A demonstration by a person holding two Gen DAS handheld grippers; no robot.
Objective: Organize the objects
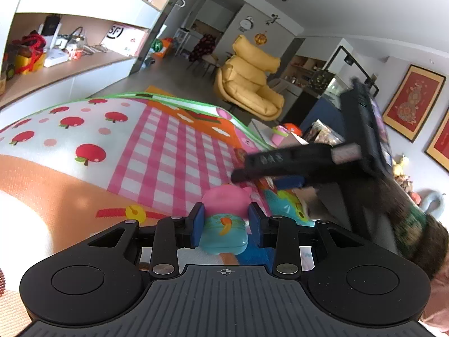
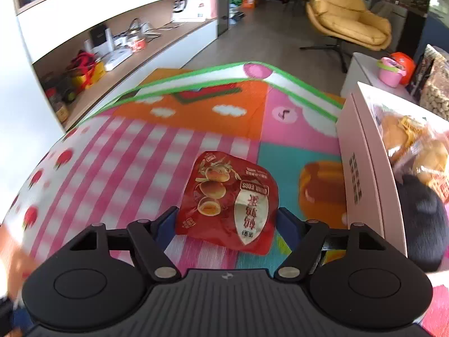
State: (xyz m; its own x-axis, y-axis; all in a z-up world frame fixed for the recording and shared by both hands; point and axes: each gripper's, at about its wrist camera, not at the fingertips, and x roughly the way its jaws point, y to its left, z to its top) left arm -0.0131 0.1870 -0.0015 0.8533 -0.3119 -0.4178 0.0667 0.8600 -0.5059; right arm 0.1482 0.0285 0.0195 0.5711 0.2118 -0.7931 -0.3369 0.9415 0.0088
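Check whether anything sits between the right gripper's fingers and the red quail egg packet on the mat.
Nothing visible does. The red quail egg packet lies flat on the play mat, already between the right gripper's blue pads, whose jaws stand on either side of it with no other object in the gap.

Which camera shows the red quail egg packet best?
The right wrist view: the quail egg packet lies face up on the play mat, between the right gripper's jaws. In the left wrist view that gripper blocks it; only a red sliver shows.
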